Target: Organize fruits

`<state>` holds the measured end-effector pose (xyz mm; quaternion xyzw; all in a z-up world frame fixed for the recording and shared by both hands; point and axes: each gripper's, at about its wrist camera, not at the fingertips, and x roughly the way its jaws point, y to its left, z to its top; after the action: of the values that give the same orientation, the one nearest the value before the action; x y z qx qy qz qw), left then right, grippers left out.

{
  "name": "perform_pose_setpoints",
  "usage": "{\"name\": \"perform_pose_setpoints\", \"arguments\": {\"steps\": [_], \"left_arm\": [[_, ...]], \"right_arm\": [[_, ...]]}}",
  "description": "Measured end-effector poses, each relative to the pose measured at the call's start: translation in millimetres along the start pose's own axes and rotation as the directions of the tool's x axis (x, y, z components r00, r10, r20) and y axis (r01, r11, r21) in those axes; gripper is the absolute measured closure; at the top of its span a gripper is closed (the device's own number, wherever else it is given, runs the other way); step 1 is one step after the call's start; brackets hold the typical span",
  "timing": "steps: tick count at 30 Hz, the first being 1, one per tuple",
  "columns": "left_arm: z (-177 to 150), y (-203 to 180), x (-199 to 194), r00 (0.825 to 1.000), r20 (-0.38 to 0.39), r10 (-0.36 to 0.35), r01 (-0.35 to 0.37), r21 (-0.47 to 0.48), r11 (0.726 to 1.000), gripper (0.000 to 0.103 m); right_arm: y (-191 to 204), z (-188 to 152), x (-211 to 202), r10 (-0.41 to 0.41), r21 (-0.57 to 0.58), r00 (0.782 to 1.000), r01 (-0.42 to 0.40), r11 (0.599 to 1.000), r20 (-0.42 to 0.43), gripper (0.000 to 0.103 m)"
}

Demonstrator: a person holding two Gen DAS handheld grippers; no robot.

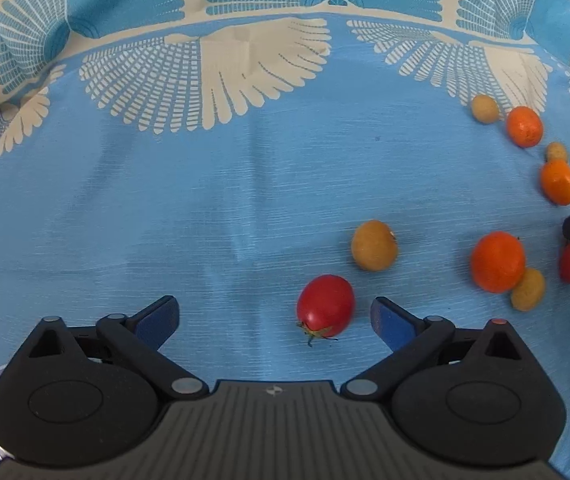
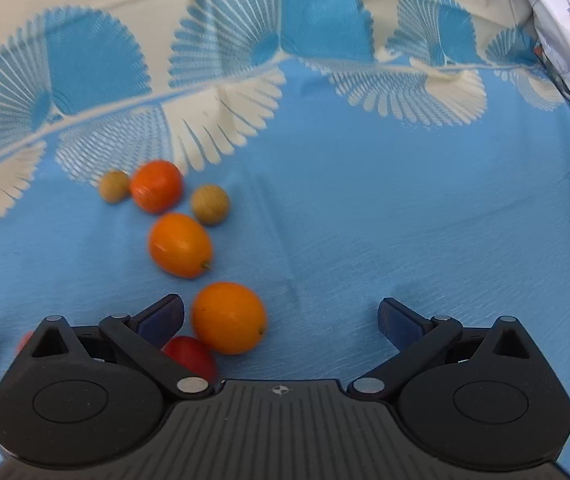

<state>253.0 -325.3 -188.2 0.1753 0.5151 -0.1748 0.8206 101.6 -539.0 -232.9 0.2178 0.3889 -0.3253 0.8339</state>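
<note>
Both tools are spread: a red tomato point(image 1: 325, 307) lies between the left tool's point(image 1: 275, 318) fingers, an orange point(image 2: 229, 318) beside the right tool's point(image 2: 281, 320) left finger.

the cloth point(image 1: 165, 208) is sky blue, with a border of cream and deeper blue fan shapes drawn in fine ribbed lines. on it lie a glossy red tomato point(image 1: 325, 306) with a green stem, bright orange fruits point(image 1: 497, 262) and dull yellow-tan round fruits point(image 1: 373, 245). the left gripper point(image 1: 275, 316) and right gripper point(image 2: 281, 318) are matt black with a grey ribbed body, silver pins, and dark blue pads on the fingers point(image 1: 391, 322).
</note>
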Motion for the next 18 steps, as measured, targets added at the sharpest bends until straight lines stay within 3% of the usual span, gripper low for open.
{"name": "perform_pose_setpoints", "arguments": {"steps": [1, 2, 3, 4, 7, 10, 12, 15, 18], "left_arm": [[-0.7, 1.8, -2.2, 1.000, 0.004, -0.020, 0.020, -0.015, 1.000, 0.027], [-0.6, 3.4, -3.3, 0.999, -0.007, -0.050, 0.050, -0.029, 0.998, 0.038], [-0.5, 4.5, -3.8, 0.997, -0.025, -0.080, 0.079, -0.044, 0.996, 0.059], [-0.8, 4.5, -5.4, 0.994, -0.027, -0.102, 0.100, -0.057, 0.993, 0.070], [-4.7, -0.3, -13.0, 0.995, 0.009, -0.099, 0.100, -0.035, 0.994, 0.075], [-9.0, -2.3, -25.5, 0.994, 0.048, -0.102, 0.103, -0.021, 0.994, 0.076], [-11.0, -2.3, -36.4, 0.991, 0.076, -0.109, 0.110, -0.016, 0.994, 0.077], [-14.6, -2.1, -53.0, 0.986, 0.108, -0.128, 0.129, -0.009, 0.992, 0.094], [-20.4, -4.9, -65.5, 0.983, 0.120, -0.140, 0.141, -0.004, 0.990, 0.094]], "right_arm": [[-1.0, -0.6, -1.4, 0.000, -0.006, 1.000, 0.000, 1.000, 0.001, 0.002], [-1.7, -0.9, -4.4, -0.001, -0.013, 1.000, 0.001, 1.000, 0.001, 0.006], [-3.4, -1.1, -8.5, 0.008, -0.007, 1.000, -0.008, 1.000, -0.003, 0.010], [-4.7, -0.8, -12.6, 0.025, 0.000, 1.000, -0.025, 1.000, -0.010, 0.023], [-1.6, -0.3, -20.4, 0.086, -0.019, 0.996, -0.087, 0.996, -0.020, 0.064], [1.7, 1.0, -24.1, 0.077, -0.043, 0.997, -0.077, 0.996, -0.018, 0.063], [-6.4, 1.0, -29.1, 0.101, 0.011, 0.995, -0.101, 0.995, -0.006, 0.064], [-17.1, 1.2, -47.7, 0.089, 0.045, 0.995, -0.091, 0.995, 0.047, 0.064], [-28.1, -2.0, -74.6, 0.085, 0.051, 0.991, -0.091, 0.995, 0.101, 0.063]]}}
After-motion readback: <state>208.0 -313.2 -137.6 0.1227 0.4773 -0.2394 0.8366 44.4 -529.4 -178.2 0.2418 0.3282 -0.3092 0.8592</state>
